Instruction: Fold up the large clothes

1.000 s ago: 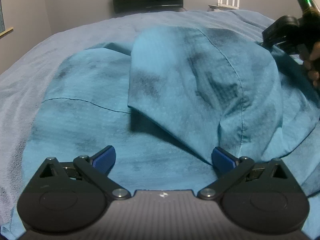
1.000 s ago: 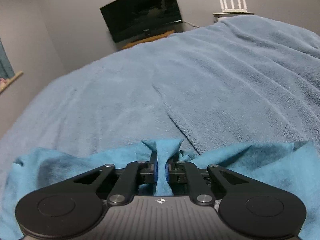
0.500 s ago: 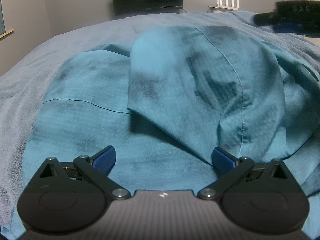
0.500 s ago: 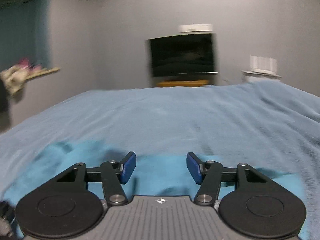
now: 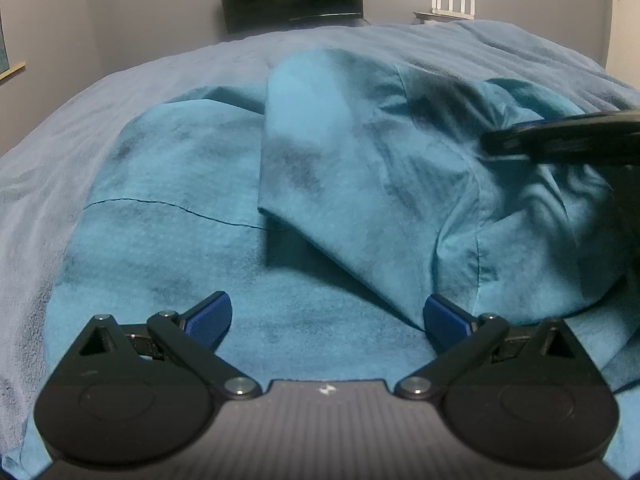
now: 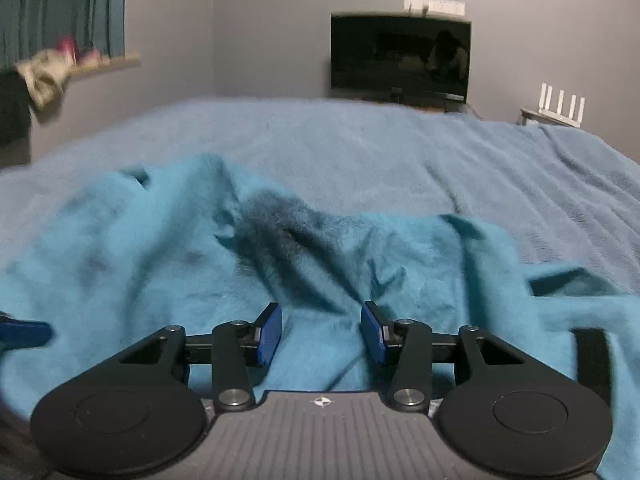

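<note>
A large teal garment (image 5: pixel 192 208) lies on the bed, with one part folded over its middle as a raised flap (image 5: pixel 360 168). My left gripper (image 5: pixel 326 318) is open and empty, low over the garment's near edge. My right gripper (image 6: pixel 322 334) is open and empty above the rumpled garment (image 6: pixel 160 264). The right gripper also shows, blurred, at the right edge of the left wrist view (image 5: pixel 560 140). A blue fingertip (image 6: pixel 24 332) of the left gripper shows at the left edge of the right wrist view.
A blue fleece blanket (image 6: pixel 400 152) covers the bed. A dark TV (image 6: pixel 400 58) hangs on the far wall with a white router (image 6: pixel 560 110) to its right. A window ledge with curtain (image 6: pixel 64 12) is at the left.
My right gripper let go of the garment fold, opened, and swung left and back over the garment. The flap's right side has dropped and creased. My left gripper has not moved.
</note>
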Demonstrator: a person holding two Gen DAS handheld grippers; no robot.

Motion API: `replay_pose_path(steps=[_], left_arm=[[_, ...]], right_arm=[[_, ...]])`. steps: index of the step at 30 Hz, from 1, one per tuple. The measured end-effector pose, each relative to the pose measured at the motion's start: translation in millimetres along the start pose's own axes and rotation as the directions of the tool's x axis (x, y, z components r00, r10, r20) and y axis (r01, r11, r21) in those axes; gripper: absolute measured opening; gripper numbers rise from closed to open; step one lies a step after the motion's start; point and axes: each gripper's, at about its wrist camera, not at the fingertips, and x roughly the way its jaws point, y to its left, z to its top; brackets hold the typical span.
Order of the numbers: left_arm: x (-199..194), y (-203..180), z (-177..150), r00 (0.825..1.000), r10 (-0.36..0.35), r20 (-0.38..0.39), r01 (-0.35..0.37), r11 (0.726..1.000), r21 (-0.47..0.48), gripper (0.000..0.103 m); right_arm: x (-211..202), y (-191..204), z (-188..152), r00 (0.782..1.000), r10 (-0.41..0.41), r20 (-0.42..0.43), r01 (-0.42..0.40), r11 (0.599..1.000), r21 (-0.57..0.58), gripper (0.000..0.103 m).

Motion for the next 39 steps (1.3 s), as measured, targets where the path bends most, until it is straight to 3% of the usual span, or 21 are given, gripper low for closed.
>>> replay_pose_path(steps=[2, 7, 9, 14, 19, 24, 28, 35, 39], left_arm=[[-0.3, 0.7, -0.6, 1.0, -0.001, 0.003, 0.001, 1.0, -0.002, 0.103], [-7.2, 3.1, -6.7, 0.999, -0.012, 0.034, 0.012, 1.0, -0.008, 0.103], [-16.6, 6.1, -8.6, 0.999, -0.019, 0.039, 0.02, 0.999, -0.025, 0.103], [-62.1, 12.7, -14.2, 0.99, -0.113, 0.086, 0.123, 0.985, -0.125, 0.103], [-119.0, 8.0, -17.8, 0.994, -0.065, 0.09, 0.073, 0.993, -0.088, 0.103], [-198.8, 26.9, -26.5, 0.992, -0.025, 0.125, 0.032, 0.998, -0.052, 0.103], [-257.6, 56.7, -44.4, 0.996, 0.037, 0.085, -0.035, 0.999, -0.03, 0.103], [-343.9, 108.4, -92.7, 0.999, 0.049, -0.01, -0.05, 0.996, -0.071, 0.103], [-389.0, 125.1, -121.6, 0.997, 0.068, -0.034, -0.068, 0.997, -0.02, 0.103]], right_arm=[[-34.1, -14.7, -11.1, 0.999, 0.008, 0.039, -0.009, 0.999, 0.033, 0.061], [-102.0, -55.6, -48.6, 1.0, -0.02, 0.024, 0.016, 0.986, 0.165, 0.061], [-125.1, -64.3, -54.9, 0.999, -0.03, 0.022, 0.025, 0.978, 0.207, 0.068], [-175.8, -71.7, -69.2, 0.998, -0.038, 0.047, 0.026, 0.974, 0.227, 0.079], [-217.6, -73.5, -62.0, 0.997, -0.048, 0.055, 0.034, 0.974, 0.225, 0.081], [-267.0, -70.9, -44.9, 0.996, -0.024, 0.091, 0.008, 0.985, 0.173, 0.085], [-321.3, -81.3, -43.0, 0.996, -0.003, 0.089, -0.007, 0.993, 0.12, 0.086], [-423.9, -102.3, -70.8, 0.998, 0.047, 0.05, -0.04, 0.992, -0.117, 0.088], [-472.4, -107.9, -91.8, 0.995, 0.097, -0.022, -0.099, 0.969, -0.227, 0.089]])
